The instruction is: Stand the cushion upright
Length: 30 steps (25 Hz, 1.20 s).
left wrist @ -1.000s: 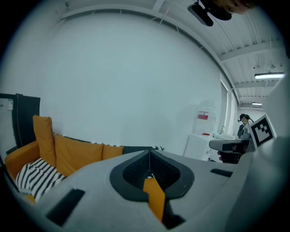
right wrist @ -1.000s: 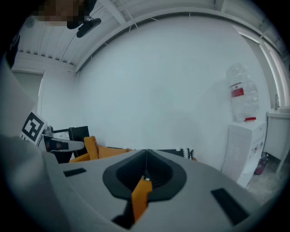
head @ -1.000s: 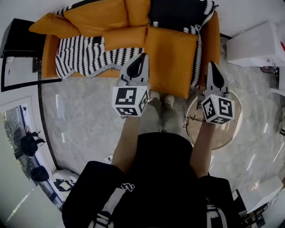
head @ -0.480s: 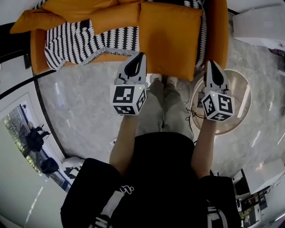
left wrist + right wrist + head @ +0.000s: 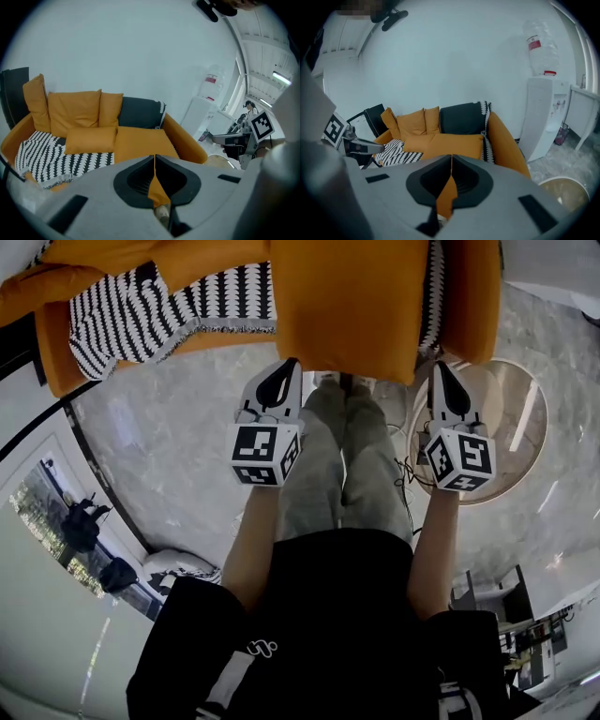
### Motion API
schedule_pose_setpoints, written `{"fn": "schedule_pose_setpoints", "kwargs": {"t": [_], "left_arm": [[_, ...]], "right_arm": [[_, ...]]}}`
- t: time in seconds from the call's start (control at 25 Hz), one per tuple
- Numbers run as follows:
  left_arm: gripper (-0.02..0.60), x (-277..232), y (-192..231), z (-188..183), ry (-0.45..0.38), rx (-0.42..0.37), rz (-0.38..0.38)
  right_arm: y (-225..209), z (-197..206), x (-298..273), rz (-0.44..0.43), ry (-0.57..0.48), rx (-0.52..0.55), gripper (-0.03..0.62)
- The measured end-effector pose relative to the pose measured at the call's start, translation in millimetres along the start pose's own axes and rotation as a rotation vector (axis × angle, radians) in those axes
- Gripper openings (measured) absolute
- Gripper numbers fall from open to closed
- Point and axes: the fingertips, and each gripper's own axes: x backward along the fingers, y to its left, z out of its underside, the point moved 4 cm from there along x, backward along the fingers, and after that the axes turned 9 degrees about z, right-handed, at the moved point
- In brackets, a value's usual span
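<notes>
Before 1 sofa (image 5: pixel 186 138), left gripper (image 5: pixel 288 369), right gripper (image 5: pixel 438 369), both closed empty, 1 flat cushion (image 5: pixel 91 139), perhaps 3 upright.

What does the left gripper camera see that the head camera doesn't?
Only the left gripper view: the dark back cushion, the white wall and a water dispenser.
Only the head view: the person's legs and the checkered cube on the left gripper.
Both: the orange sofa and the striped blanket.
</notes>
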Motion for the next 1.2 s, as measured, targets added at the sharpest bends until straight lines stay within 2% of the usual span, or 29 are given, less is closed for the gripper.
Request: {"fn": "schedule_pose_setpoints", "kwargs": {"t": [0.28,0.44,0.6,0.8,0.88,1.04,1.08,1.12,1.16,1.2], "left_arm": [[0.015,-32,20,57,0.086,0.061,0.002],[0.015,-48,26,97,0.136,0.173,-0.022],[0.015,-57,43,136,0.224,0.168,-0.078],[0.015,-63,67,186,0.315,0.173,-0.097],[0.016,-70,73,200,0.354,0.154,-0.086],[0.017,-79,83,217,0.411,0.109,-0.069],[0.017,-82,85,222,0.43,0.097,-0.065],[0.019,-85,87,228,0.45,0.084,-0.062],[0.056,-87,89,233,0.472,0.069,-0.062],[0.12,-89,92,238,0.493,0.053,-0.066]], "right_arm": [[-12,67,-25,-0.009,0.103,0.007,0.012],[-19,105,-39,-0.025,0.167,0.072,0.012],[-26,138,-52,-0.026,0.207,0.078,0.012],[-30,180,-71,-0.019,0.269,0.078,0.012],[-32,195,-78,-0.02,0.313,0.139,0.014],[-24,224,-87,-0.051,0.403,0.386,0.017],[-23,231,-88,-0.06,0.423,0.427,0.034],[-23,239,-90,-0.068,0.448,0.453,0.113],[-23,246,-91,-0.074,0.474,0.468,0.159],[-24,252,-92,-0.076,0.496,0.477,0.163]]}}
